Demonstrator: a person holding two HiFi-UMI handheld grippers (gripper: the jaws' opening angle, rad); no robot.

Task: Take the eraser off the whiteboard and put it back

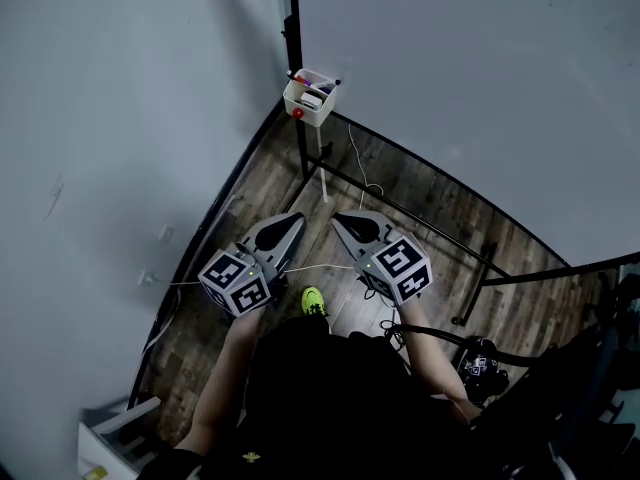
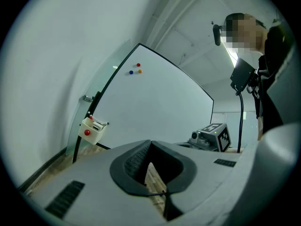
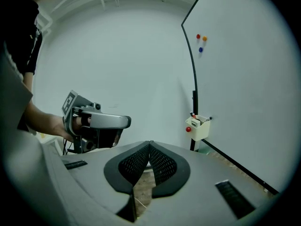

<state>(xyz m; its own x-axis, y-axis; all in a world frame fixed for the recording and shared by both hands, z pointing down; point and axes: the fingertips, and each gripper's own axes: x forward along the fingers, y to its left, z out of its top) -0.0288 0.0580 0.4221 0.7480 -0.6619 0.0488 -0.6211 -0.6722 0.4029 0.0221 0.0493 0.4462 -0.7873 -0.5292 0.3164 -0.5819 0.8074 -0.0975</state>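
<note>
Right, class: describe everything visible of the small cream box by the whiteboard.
The cream box is a small open-topped holder, plastic by its look. It hangs upright on the black post edging the whiteboard, clear of the floor. A round red dot sits on one side. Small items poke out on top, too small to name.

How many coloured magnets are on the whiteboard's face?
3, clustered near the top corner of the whiteboard: red magnet, orange magnet beside it, blue magnet below. Part of the board lies out of view.

right gripper (image 3: 149, 146) jaws together, empty | tray (image 3: 200, 129) on whiteboard (image 3: 244, 79), contents unclear
</note>
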